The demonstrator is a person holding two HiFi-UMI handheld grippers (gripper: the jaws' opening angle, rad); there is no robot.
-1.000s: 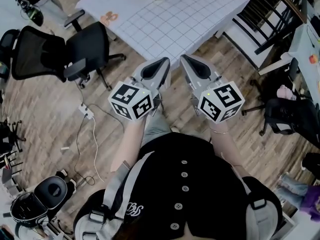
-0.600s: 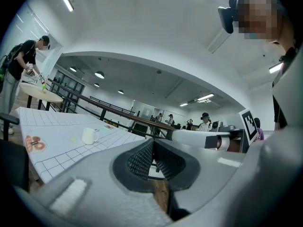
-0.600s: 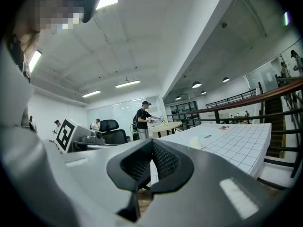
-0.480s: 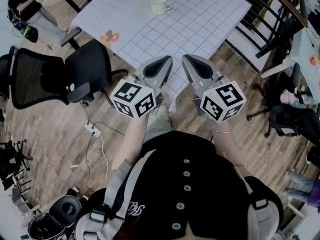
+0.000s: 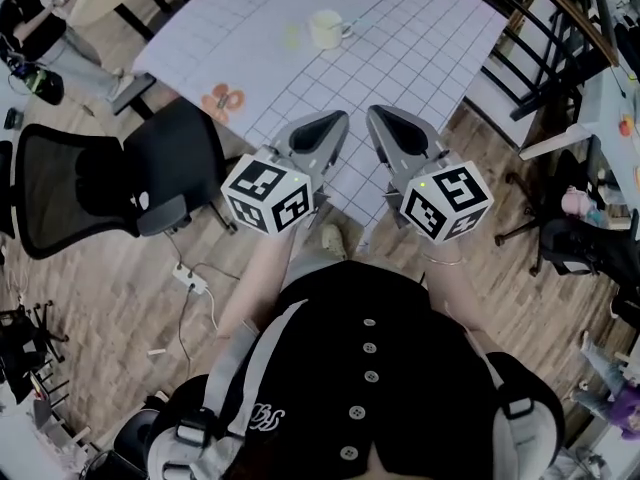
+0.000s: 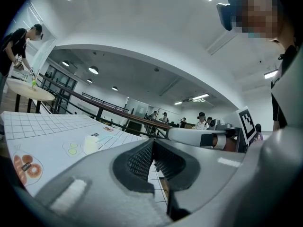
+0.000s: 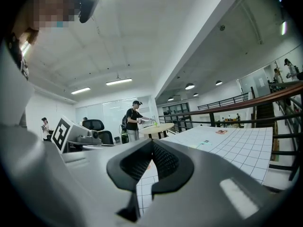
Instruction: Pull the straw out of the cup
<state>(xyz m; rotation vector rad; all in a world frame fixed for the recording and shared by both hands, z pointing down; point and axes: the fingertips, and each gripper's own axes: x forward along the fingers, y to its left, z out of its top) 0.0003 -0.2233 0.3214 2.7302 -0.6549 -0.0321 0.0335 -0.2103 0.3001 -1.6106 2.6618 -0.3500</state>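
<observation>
While both pairs of jaws sit closed on nothing, we hold left gripper (image 5: 337, 119) and right gripper (image 5: 375, 114) over the counter's (image 5: 430, 63) near edge; cup (image 5: 324, 29), straw (image 5: 360, 24) in it, stands well beyond them.

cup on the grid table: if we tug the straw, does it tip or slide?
Probably slides or tips: the cup looks small and light, standing free on the smooth gridded tabletop with nothing bracing it. The straw leans out over the rim, so a sideways pull would likely lever the cup over. The straw looks thin, so likely bendy.
</observation>
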